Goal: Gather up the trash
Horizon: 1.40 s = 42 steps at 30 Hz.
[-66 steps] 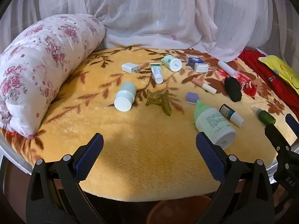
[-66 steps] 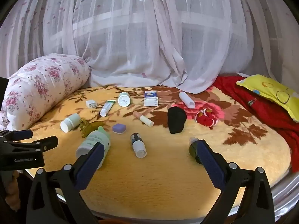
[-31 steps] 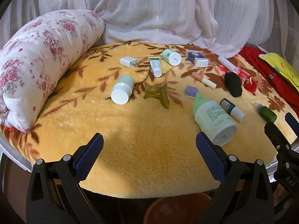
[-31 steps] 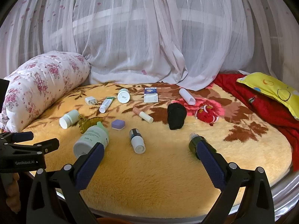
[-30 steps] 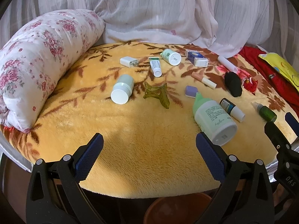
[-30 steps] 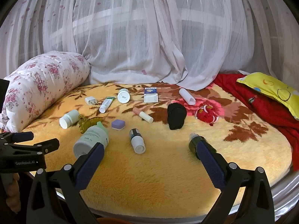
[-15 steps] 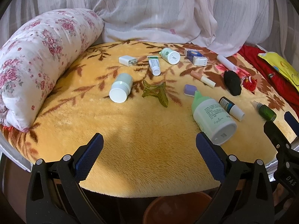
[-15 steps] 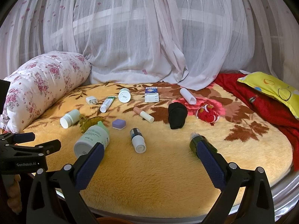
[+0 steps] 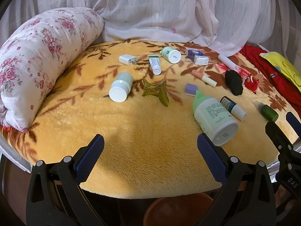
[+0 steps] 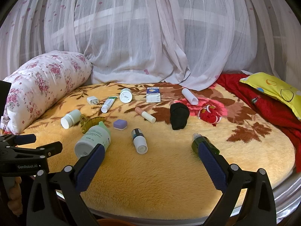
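Nearest, my left gripper point(image 9: 150, 154) and right gripper point(image 10: 150, 163) both hang at the blanket's point(image 9: 141, 131) near edge, jaws wide, holding nothing. A brown bin rim point(image 9: 178, 207) shows directly below. Just beyond the left gripper's right finger lies the large green-capped bottle point(image 9: 214, 116) on its side; right of it, the small dark bottle point(image 9: 233, 107) and the green dropper point(image 10: 205, 145). Farther off: tubes, jars, a carton. I judge the large bottle first: straddle its body crosswise, close firmly, since it may roll on plush.
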Each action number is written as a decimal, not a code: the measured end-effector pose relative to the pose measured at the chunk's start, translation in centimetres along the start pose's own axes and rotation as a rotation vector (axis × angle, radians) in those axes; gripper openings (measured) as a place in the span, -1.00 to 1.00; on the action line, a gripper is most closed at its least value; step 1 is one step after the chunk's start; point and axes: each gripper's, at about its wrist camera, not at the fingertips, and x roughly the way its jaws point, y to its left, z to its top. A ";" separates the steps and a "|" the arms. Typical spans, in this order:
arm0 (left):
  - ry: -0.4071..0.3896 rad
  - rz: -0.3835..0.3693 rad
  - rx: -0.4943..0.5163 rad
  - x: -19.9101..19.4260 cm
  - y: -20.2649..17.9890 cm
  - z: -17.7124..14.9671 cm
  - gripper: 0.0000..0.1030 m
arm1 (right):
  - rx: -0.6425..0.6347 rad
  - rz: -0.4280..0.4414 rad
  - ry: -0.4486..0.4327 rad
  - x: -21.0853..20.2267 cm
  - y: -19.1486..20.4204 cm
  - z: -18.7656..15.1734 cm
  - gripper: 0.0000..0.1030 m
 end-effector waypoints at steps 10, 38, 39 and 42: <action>0.003 -0.001 -0.001 0.0 0.0 0.2 0.87 | 0.000 0.002 0.001 0.0 0.0 0.0 0.90; 0.015 -0.048 -0.003 0.7 -1.8 -0.4 0.87 | 0.032 -0.032 -0.030 -0.9 -1.1 -0.5 0.90; 0.016 -0.052 0.003 0.8 -2.6 -0.3 0.87 | 0.039 -0.034 -0.030 -1.0 -1.6 -0.4 0.90; 0.022 -0.091 -0.003 0.9 -3.9 0.2 0.87 | 0.051 -0.047 -0.040 -1.3 -2.8 -0.5 0.90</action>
